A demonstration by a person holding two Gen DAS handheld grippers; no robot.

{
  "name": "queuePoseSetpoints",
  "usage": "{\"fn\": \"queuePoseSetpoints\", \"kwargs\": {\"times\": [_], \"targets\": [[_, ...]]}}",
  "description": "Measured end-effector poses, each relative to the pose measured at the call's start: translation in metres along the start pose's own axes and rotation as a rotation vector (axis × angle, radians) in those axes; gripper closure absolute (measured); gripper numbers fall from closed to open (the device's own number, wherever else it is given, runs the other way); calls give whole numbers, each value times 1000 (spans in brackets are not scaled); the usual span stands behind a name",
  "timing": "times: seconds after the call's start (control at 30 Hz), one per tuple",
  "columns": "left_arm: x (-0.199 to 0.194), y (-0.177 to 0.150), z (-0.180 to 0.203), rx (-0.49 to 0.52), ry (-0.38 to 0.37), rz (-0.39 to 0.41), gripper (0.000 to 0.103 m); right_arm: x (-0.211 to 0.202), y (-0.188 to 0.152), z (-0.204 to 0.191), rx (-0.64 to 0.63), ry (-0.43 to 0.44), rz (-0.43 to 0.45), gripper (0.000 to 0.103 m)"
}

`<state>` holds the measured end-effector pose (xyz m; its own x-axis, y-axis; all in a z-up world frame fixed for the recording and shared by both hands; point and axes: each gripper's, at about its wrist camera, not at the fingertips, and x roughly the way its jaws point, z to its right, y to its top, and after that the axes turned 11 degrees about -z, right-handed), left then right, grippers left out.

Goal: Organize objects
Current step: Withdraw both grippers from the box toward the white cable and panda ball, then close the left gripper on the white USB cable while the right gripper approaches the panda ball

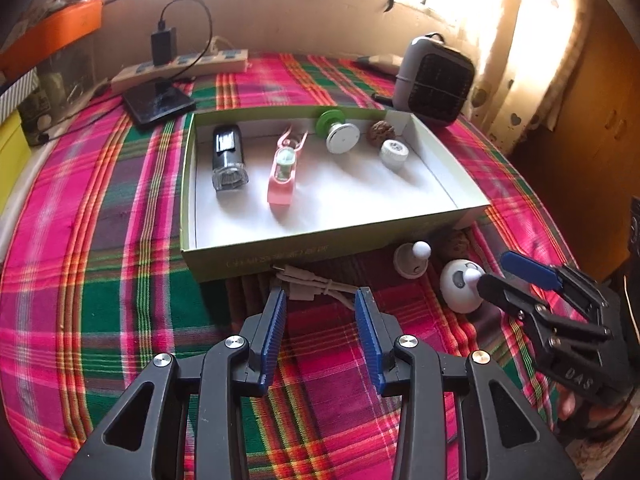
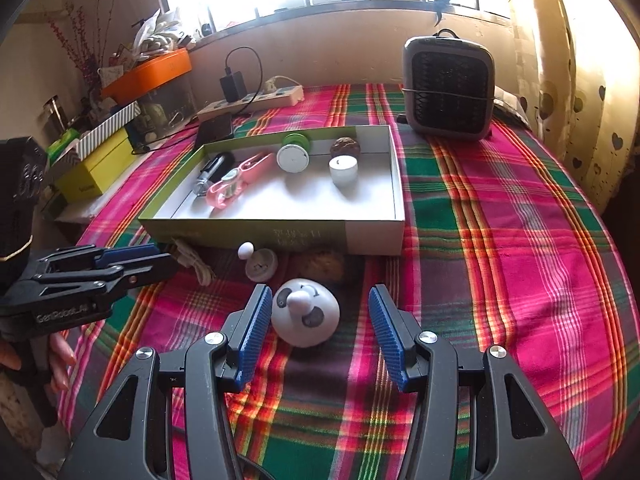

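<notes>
A green-sided box [image 1: 280,258] [image 2: 248,230] on the plaid cloth holds a black lamp [image 1: 228,158], a pink clip [image 1: 283,176], a green-and-white disc [image 1: 340,134], a walnut [image 1: 381,131] and a white cap [image 1: 394,154]. In front of it lie a white cable [image 1: 316,286] [image 2: 196,264], a small white knob toy [image 1: 412,260] [image 2: 260,264], a walnut [image 2: 324,266] and a white panda-face dome [image 1: 462,286] [image 2: 306,312]. My left gripper [image 1: 320,300] is open, just before the cable. My right gripper [image 2: 318,300] is open, its fingers either side of the dome.
A grey heater [image 2: 448,88] stands behind the box at the right. A power strip with charger [image 1: 180,66] and a dark phone [image 1: 158,106] lie at the back left. Yellow and orange boxes [image 2: 96,168] crowd the left edge. Curtains hang at the right.
</notes>
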<state>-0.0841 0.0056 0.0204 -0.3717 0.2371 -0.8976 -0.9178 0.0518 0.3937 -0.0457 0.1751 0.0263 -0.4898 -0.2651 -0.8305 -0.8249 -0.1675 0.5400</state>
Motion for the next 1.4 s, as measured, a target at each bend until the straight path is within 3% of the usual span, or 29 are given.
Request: {"fn": "queuePoseSetpoints", "kwargs": {"times": [0.2,0.5,1.4], "targets": [[3,5,6,-40,36,5,69,7,-2,1,2,14,-18,51],[17,14,-1,-111,32,-56,69,14,-1,1,-8,40,-40,51],[6,-12,-10,-16,114,-56,69,18,-2,-10,-46,55,-62,51]]}}
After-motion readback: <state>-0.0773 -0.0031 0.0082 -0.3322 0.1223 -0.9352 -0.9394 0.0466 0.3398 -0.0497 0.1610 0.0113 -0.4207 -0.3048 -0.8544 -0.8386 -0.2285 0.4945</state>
